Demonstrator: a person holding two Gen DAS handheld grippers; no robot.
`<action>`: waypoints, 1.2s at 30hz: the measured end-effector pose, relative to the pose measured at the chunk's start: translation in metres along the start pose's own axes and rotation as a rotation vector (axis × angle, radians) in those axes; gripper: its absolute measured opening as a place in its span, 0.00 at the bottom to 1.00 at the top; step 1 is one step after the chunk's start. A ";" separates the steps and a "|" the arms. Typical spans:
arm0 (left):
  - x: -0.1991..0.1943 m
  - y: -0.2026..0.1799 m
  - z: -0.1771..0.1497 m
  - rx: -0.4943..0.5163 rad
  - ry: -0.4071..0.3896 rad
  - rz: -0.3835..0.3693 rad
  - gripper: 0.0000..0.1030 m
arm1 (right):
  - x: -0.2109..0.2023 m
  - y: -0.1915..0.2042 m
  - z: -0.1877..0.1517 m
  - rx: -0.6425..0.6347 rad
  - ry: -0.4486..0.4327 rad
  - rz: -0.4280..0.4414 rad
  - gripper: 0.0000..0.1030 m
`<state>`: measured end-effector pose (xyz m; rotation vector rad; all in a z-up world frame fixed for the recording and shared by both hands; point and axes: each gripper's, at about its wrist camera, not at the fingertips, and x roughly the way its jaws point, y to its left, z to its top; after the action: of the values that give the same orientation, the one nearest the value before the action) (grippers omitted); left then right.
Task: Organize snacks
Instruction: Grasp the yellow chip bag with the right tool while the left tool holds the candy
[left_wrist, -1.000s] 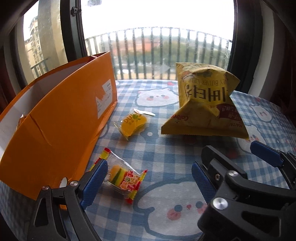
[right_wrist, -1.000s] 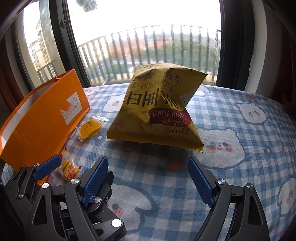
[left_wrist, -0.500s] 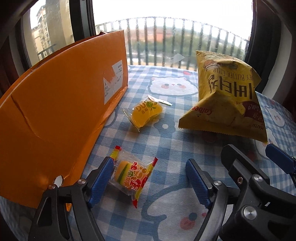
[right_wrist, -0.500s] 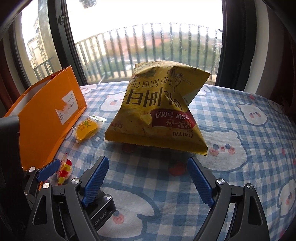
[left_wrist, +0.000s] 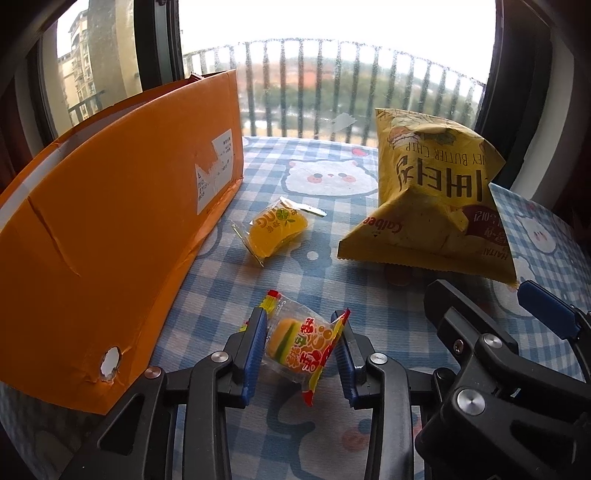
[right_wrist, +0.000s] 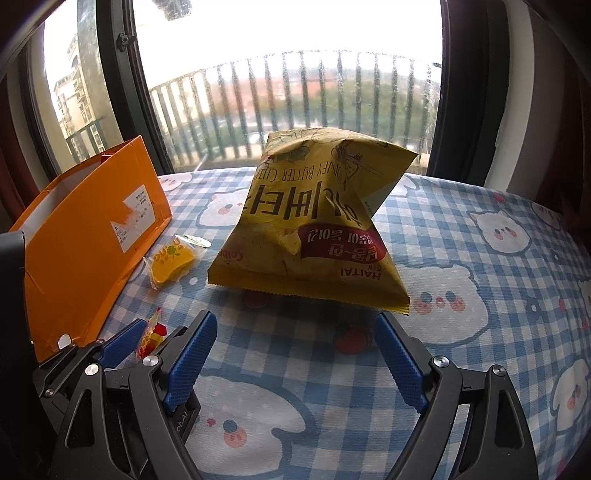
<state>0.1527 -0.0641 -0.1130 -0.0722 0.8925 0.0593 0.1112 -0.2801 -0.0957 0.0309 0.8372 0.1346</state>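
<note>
Since one second ago the left gripper (left_wrist: 301, 347) has closed its blue pads on the burger candy packet (left_wrist: 301, 345), while the right gripper (right_wrist: 295, 354) stays open and empty just before the puffy, crinkled chip bag (right_wrist: 314, 229). Left of the left gripper stands the stiff orange cardboard box (left_wrist: 110, 240), ahead lies the soft orange jelly packet (left_wrist: 275, 230). I think the slippery film can slide out, because the pads hold mostly loose wrapper.

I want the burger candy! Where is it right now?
In the left wrist view the burger candy sits low in the middle, pinched in the left tool, just right of the orange box.
</note>
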 end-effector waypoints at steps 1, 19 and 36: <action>0.000 0.000 0.001 -0.001 0.006 -0.006 0.34 | -0.001 0.000 0.001 0.000 -0.002 -0.001 0.87; 0.012 -0.025 0.060 0.081 -0.048 0.024 0.31 | 0.014 -0.021 0.050 0.100 -0.076 0.014 0.87; 0.032 -0.032 0.061 0.085 -0.043 0.027 0.31 | 0.053 -0.023 0.058 0.077 -0.035 0.016 0.58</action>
<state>0.2226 -0.0897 -0.0982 0.0201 0.8519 0.0482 0.1921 -0.2941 -0.0976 0.1119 0.8067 0.1164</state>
